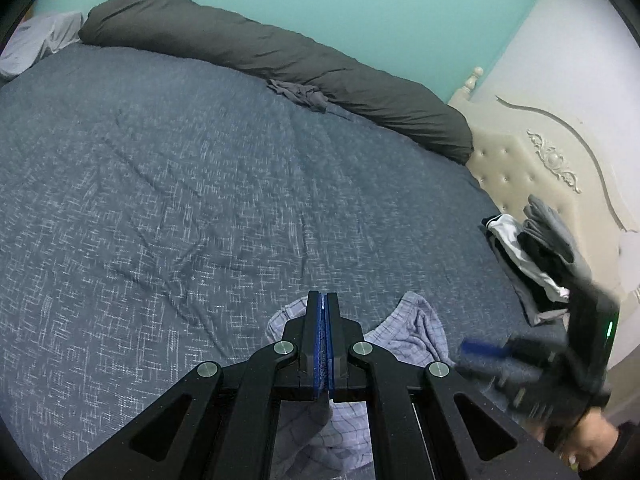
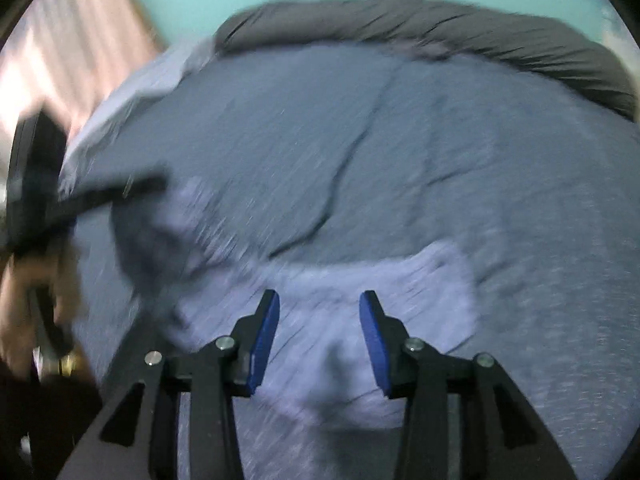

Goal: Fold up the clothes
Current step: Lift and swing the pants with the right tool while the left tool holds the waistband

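A light blue plaid garment (image 1: 416,328) lies crumpled on the blue-grey bed cover (image 1: 160,180) near its front edge. My left gripper (image 1: 323,300) is shut, its blue pads pressed together, with a fold of the plaid cloth pinched and hanging beneath them. In the right wrist view the same gripper (image 2: 156,186) shows blurred at the left, lifting one end of the garment (image 2: 420,288). My right gripper (image 2: 319,300) hovers over the garment's middle with its jaws apart and nothing between them. It also appears blurred in the left wrist view (image 1: 472,354).
A dark grey rolled duvet (image 1: 280,52) runs along the far side by the teal wall, with a small grey garment (image 1: 304,94) against it. A pile of clothes (image 1: 532,256) sits by the cream headboard (image 1: 520,168). A hand (image 2: 24,300) shows at the left.
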The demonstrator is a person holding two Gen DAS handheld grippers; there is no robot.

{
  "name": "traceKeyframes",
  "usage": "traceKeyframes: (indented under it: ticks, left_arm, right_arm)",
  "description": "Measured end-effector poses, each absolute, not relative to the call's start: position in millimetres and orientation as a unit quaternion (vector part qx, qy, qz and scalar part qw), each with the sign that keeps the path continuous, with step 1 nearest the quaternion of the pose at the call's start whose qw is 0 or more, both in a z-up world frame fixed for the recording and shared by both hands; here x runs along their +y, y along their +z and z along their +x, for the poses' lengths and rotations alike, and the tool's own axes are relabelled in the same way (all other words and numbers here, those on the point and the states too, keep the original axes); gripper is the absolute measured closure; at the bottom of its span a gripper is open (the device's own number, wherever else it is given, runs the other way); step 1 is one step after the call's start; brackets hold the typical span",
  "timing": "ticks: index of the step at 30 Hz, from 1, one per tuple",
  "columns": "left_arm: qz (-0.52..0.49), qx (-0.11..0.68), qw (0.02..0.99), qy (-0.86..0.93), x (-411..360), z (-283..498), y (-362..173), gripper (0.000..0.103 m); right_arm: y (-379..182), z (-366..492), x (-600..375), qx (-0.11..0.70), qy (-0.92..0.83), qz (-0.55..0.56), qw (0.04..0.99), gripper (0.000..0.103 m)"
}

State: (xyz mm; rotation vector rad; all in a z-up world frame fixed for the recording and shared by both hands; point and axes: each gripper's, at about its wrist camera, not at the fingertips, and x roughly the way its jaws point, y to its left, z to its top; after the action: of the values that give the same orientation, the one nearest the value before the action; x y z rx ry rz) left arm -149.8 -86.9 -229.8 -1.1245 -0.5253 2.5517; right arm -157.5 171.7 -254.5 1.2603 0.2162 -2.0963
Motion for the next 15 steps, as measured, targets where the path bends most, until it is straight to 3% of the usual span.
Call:
traceKeyframes:
  ticks: [10,12,15]
  left_arm:
    - [-0.395,-0.19,0.151,0.886,-97,-147,-232,0.102]
    - [-0.395,-0.191,0.151,0.886,-98,-147,-232,0.102]
    - [-0.394,-0.192,0.152,0.886,-99,-147,-233,0.102]
  right_arm:
    - [-305,-114,124,0.172,-0.754,0.501,0.388,0.062]
    - [-307,-110,122,0.184,-0.757,0.494,0.387,0.085]
    - [-305,-112,129,0.158,-0.764,0.491,0.388,0.096]
